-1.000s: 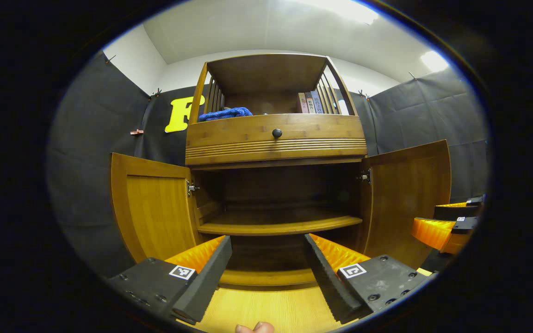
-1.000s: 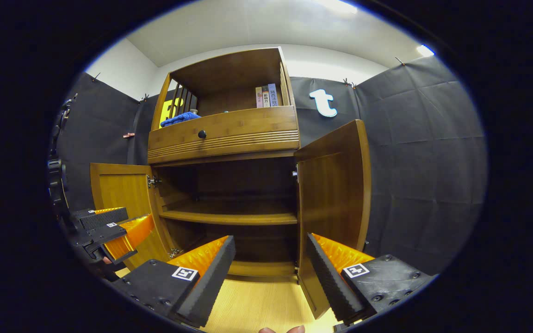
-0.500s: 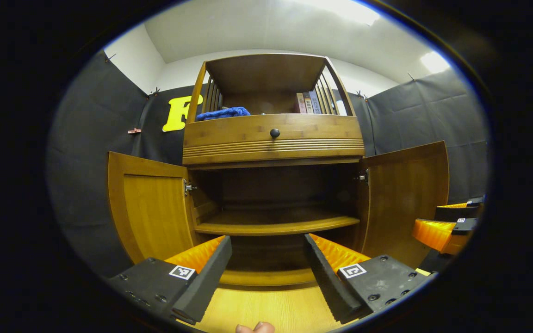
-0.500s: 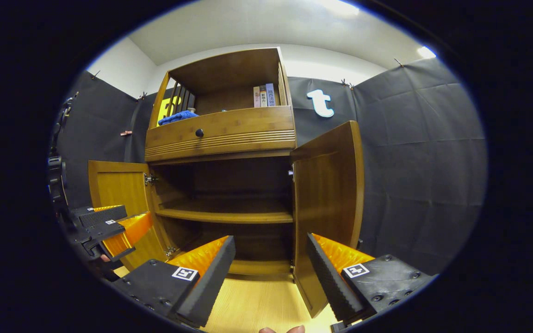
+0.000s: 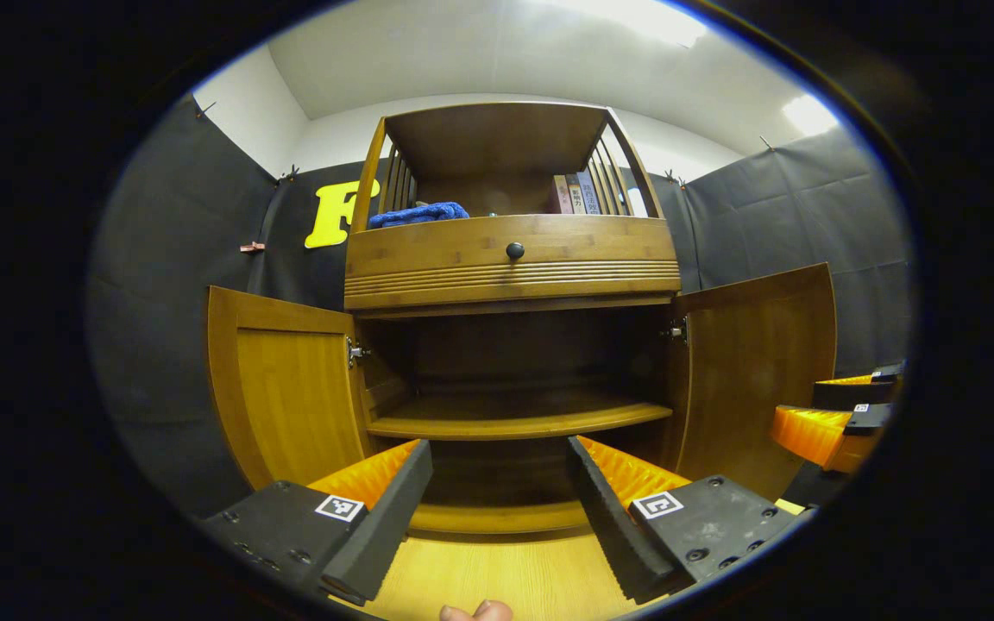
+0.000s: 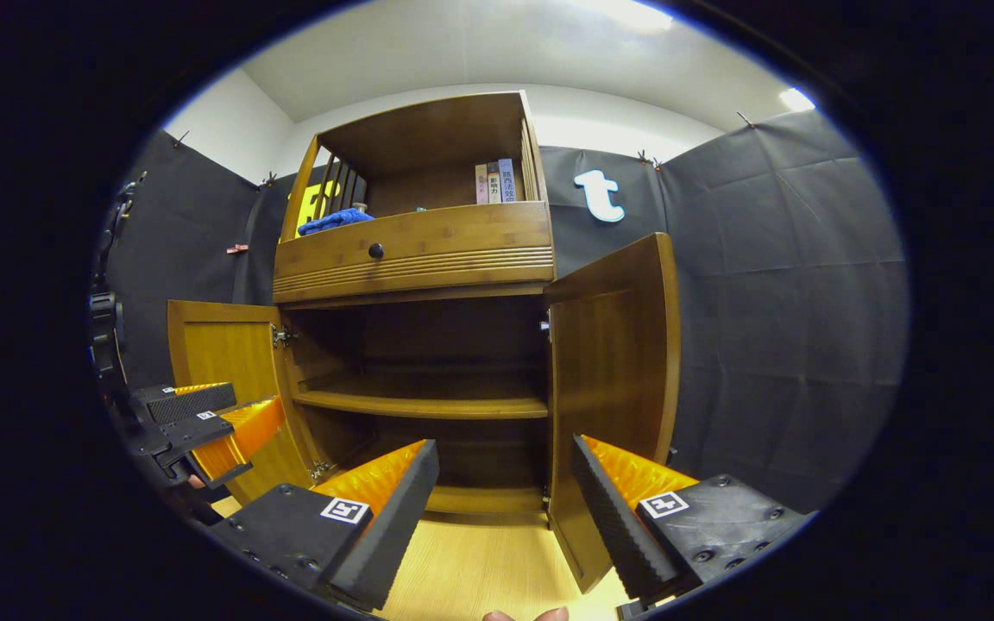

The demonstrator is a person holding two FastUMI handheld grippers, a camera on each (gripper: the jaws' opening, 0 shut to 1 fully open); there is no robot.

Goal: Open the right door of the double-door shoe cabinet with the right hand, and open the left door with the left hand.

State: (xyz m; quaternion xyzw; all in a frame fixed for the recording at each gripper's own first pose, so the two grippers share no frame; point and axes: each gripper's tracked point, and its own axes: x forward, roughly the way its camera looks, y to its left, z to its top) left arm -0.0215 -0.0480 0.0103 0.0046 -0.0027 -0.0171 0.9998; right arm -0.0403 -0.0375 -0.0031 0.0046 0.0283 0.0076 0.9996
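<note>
in front of the shoe cabinet (image 5: pixel 510 345), left door (image 5: pixel 286 384) and right door (image 5: pixel 756 366) stand swung out; left claw (image 5: pixel 497 504) and right claw (image 6: pixel 504 509) hang wide, empty, backed clear, the job seemingly done.

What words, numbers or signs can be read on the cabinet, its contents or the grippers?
Spines of the books: printed, too small to read.
Square tags on the left gripper and right gripper: patterns, no words.
Shoe cabinet: no writing visible.
</note>
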